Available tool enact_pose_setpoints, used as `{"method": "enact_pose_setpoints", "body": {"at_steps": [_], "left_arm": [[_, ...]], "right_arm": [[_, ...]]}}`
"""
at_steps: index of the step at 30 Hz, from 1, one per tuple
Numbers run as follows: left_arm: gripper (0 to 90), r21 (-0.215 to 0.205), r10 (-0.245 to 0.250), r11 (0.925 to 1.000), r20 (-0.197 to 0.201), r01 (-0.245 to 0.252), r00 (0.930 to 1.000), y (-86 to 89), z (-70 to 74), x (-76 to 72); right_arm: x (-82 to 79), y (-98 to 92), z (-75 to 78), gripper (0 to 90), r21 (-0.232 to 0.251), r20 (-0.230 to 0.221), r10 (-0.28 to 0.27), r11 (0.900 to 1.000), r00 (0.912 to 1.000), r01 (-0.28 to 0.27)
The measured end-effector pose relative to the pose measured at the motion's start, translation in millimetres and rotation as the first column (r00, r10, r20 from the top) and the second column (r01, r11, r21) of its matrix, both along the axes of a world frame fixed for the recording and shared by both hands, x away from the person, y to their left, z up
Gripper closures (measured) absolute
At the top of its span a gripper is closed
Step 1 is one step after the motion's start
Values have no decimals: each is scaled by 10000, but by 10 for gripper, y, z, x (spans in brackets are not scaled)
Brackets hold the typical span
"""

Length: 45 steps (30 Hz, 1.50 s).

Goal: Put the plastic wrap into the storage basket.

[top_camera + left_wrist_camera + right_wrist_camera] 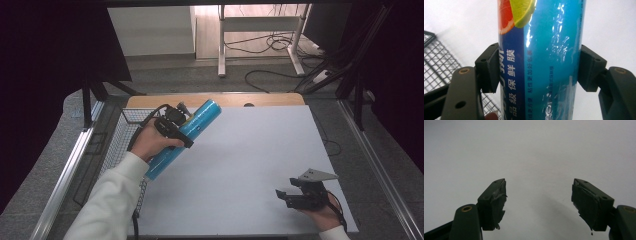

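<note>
Blue and glossy, the roll (186,136) of cling film is pinched at its middle between the jaws of the left gripper (175,131), held tilted above the left part of the white bench (250,155), just beside a wire basket (122,135). Fruit pictures and printed characters show on the roll's wrapper in the left gripper view. Near the bench's front right corner, the right gripper (286,196) hovers low with jaws spread, nothing between them.

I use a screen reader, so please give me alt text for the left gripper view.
A blue roll of cling film with citrus pictures stands clamped between the left claw's two black jaws. Behind lie a white table and a wire basket.
</note>
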<state>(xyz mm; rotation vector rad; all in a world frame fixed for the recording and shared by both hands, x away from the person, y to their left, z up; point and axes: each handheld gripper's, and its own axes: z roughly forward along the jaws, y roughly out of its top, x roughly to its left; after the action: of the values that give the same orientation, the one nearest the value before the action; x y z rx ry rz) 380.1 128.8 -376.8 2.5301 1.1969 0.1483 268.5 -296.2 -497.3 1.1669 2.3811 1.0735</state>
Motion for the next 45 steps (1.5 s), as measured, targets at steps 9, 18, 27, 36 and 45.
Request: {"method": "enact_pose_setpoints", "body": {"at_steps": [9,18,27,36,45], "left_arm": [[316,168,405,9990,0,-405,9992,239,55,-49],[316,66,1142,9934,76,-1143,9934,525,65,-90],[316,126,1835,9830,-86,-1834,9830,811,1,-80],[316,126,2499,9682,-290,-2497,9678,1019,-103,-54],[316,234,2954,9553,-468,-2946,9542,1153,-211,-43]], "right_arm": [[-8,5,13,284,9,52,51,10000,10000,-51],[-14,24,22,284,-43,56,74,10000,10000,-73],[-15,23,22,284,-48,38,48,10000,10000,-48],[-12,24,19,284,-69,35,58,10000,10000,-57],[-9,26,11,284,-72,29,38,10000,10000,-37]]}}
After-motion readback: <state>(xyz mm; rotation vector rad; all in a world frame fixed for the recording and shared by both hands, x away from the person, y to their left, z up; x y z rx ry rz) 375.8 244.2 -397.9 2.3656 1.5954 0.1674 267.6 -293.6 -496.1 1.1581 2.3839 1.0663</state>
